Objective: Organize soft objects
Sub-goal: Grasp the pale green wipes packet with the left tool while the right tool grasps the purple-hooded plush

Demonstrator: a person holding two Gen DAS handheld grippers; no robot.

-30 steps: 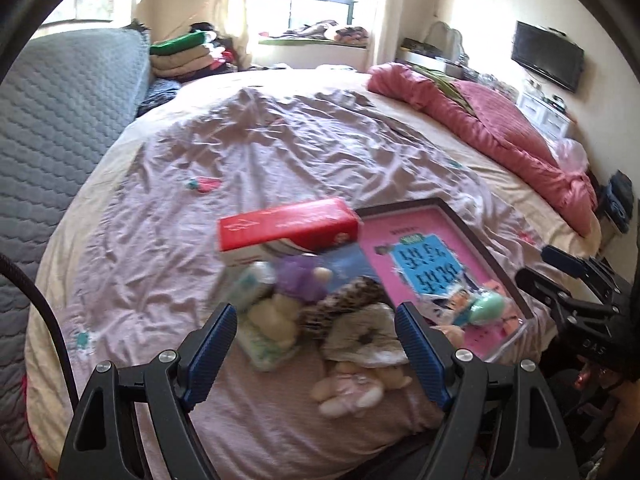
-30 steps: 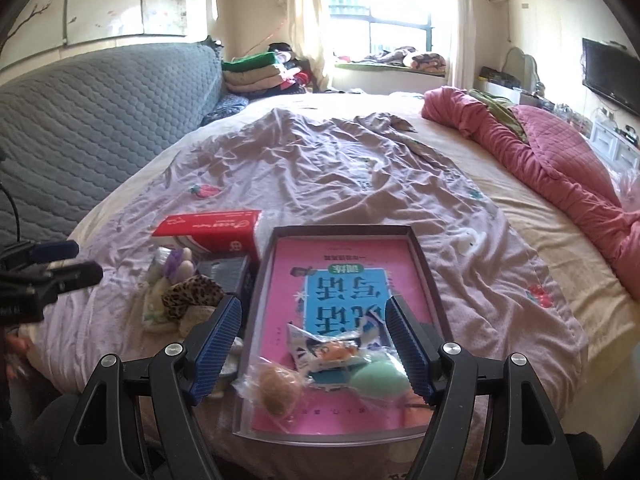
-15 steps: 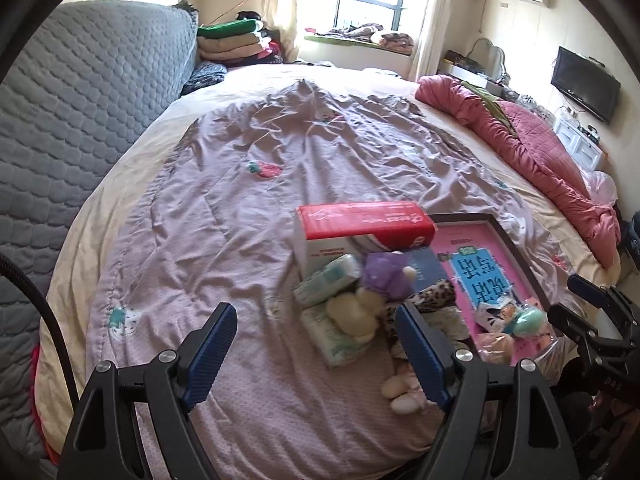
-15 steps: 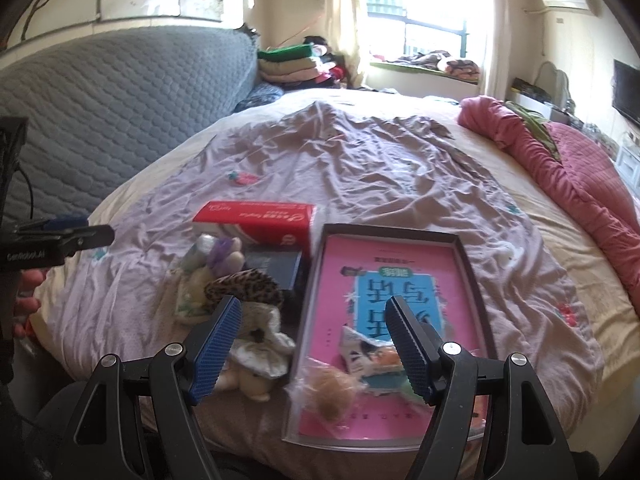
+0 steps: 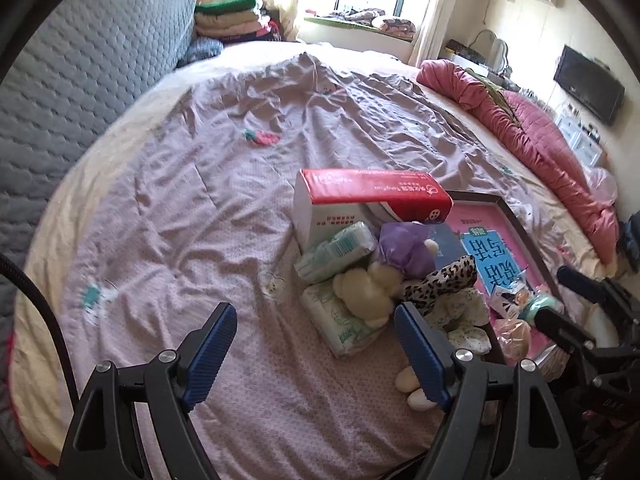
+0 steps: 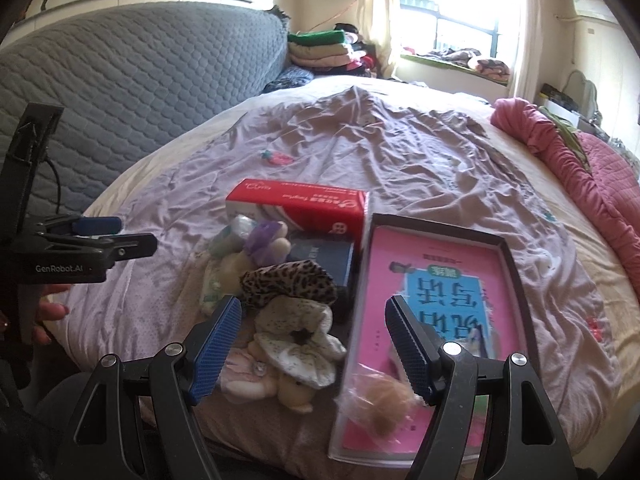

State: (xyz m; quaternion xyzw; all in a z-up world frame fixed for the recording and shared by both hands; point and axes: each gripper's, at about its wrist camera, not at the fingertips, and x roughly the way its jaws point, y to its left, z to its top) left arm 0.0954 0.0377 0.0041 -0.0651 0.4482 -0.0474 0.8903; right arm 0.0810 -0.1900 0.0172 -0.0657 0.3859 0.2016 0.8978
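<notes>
Approach to the soft-object pile: both grippers empty, fingers spread wide.

On the bed, the soft objects are heaped just left of the tray: tissue packs, a purple-and-cream plush toy, a leopard scrunchie and a white floral scrunchie. The left gripper is held over bare sheet, the pile at its 1 o'clock; its fingers are wide apart with nothing between them. The right gripper is likewise wide and empty, the white floral scrunchie between its fingers but untouched. One item should be singled out, the fingers lowered astride it, then closed gently; the red tissue box at 12 o'clock should be left undisturbed.
</notes>
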